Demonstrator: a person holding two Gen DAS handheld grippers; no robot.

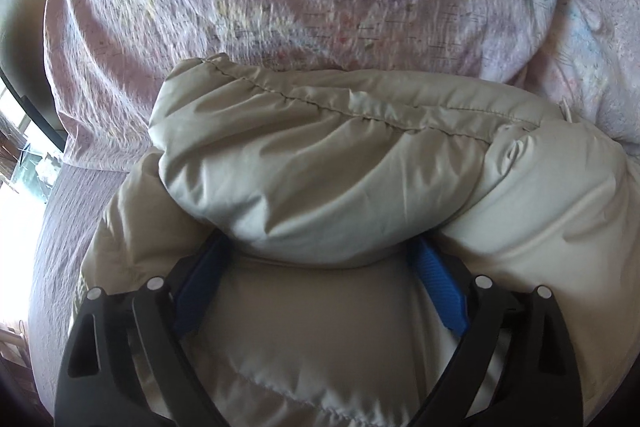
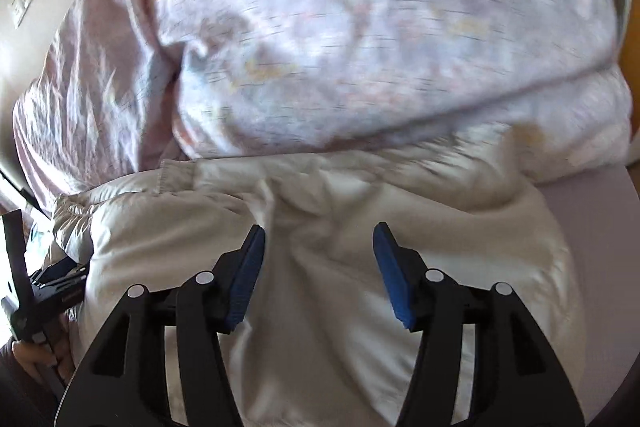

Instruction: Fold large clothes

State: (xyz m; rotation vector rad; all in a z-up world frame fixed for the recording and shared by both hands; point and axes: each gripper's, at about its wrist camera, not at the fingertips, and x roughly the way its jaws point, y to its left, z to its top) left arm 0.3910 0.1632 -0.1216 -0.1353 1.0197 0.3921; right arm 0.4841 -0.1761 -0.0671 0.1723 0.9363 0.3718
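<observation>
Partly hidden: left gripper (image 1: 320, 251) fingers apart under jacket (image 1: 320, 163) fold; right gripper (image 2: 319, 239) fingers apart.

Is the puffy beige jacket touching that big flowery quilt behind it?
Touching. In the right wrist view the jacket's far edge lies pressed against the quilt, with no bed surface between them.

Two hand-held grippers, alike in build. Left gripper (image 1: 320, 247): black skeletal linkage arms with triangular cut-outs, round silver pivot pins, ribbed blue pads (image 1: 440, 291) on the fingers. Right gripper (image 2: 319, 239): same black arms, same silver pins, same textured blue pads (image 2: 394, 279). Dark sleeve cuff (image 2: 10, 367) at the hand (image 2: 38, 361).
</observation>
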